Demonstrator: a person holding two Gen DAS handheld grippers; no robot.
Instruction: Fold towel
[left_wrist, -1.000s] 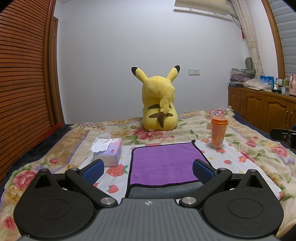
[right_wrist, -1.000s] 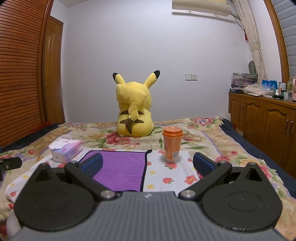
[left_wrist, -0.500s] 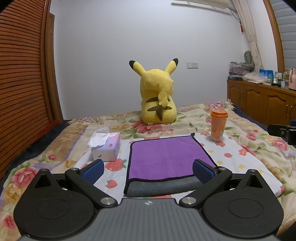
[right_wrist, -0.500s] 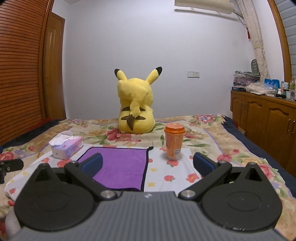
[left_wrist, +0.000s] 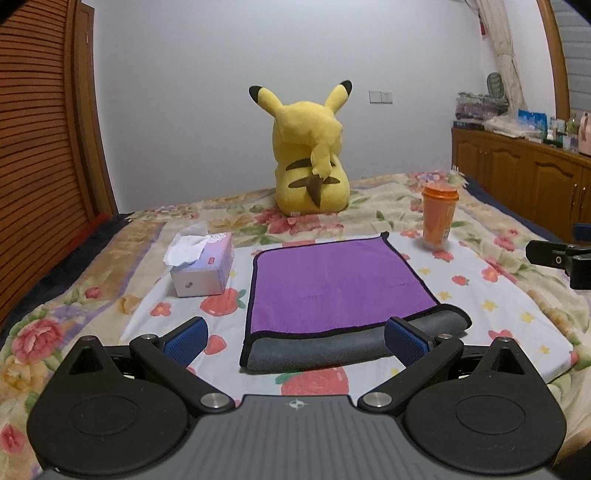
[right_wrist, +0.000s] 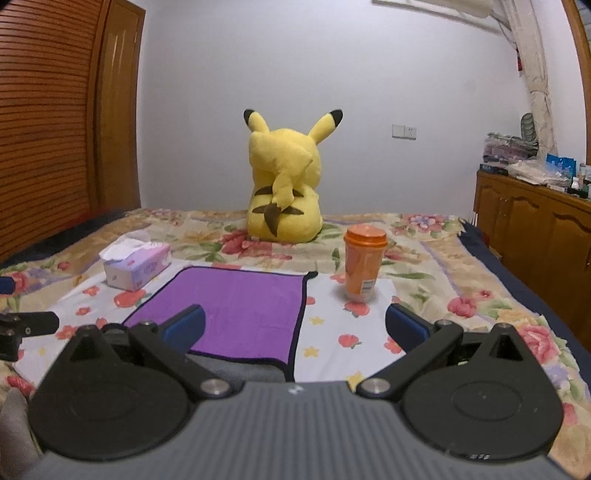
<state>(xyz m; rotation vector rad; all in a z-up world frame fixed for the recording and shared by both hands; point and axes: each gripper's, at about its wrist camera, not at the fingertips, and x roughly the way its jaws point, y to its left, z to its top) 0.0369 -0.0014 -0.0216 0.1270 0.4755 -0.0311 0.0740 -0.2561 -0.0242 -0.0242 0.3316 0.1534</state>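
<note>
A purple towel with a black hem lies flat on the bed, its grey underside folded out along the near edge. It also shows in the right wrist view. My left gripper is open and empty, hovering just in front of the towel's near edge. My right gripper is open and empty, over the towel's near right corner. The right gripper's body shows at the right edge of the left wrist view.
A tissue box sits left of the towel. An orange cup stands at the towel's far right. A yellow Pikachu plush sits behind. A wooden cabinet lines the right wall, a wooden wardrobe the left.
Both grippers have drawn back and risen a little, so more of the towel and its grey near fold shows. Both stay open.
</note>
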